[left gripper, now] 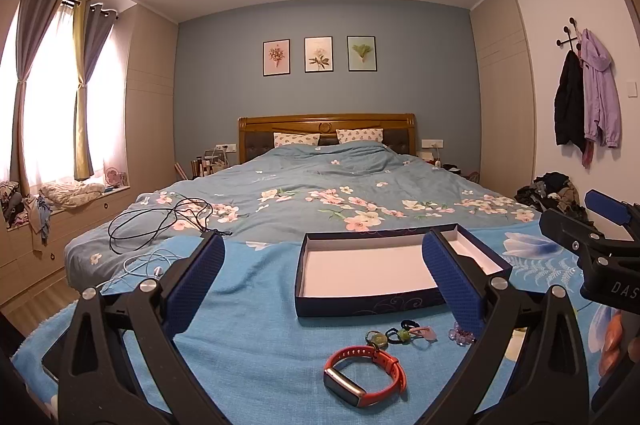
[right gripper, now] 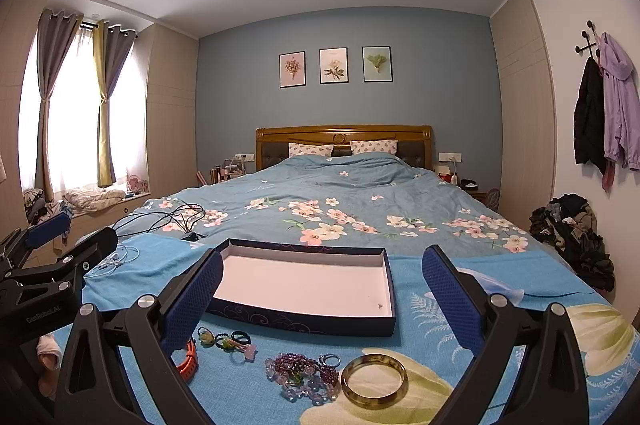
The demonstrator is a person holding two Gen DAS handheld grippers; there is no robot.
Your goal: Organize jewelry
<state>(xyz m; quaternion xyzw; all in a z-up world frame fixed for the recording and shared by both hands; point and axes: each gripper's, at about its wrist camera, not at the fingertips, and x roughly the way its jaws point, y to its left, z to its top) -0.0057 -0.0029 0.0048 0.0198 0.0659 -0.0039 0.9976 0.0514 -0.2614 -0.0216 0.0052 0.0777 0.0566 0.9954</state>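
An open dark blue box [left gripper: 360,301] with a white inside lies on the blue blanket; it also shows in the right wrist view [right gripper: 304,317]. In front of it lie an orange-strapped watch [left gripper: 366,375], small rings and hair ties [left gripper: 404,333], a purple bead bracelet [right gripper: 300,369] and an amber bangle [right gripper: 374,379]. My left gripper [left gripper: 328,277] is open and empty above the watch. My right gripper [right gripper: 322,285] is open and empty above the beads and bangle. The box holds nothing but a tiny speck.
The blue floral blanket [right gripper: 520,345] covers the foot of the bed. Black cables [left gripper: 160,221] and white earphones [left gripper: 148,265] lie at the left. A pile of clothes [right gripper: 576,237] sits by the right wall.
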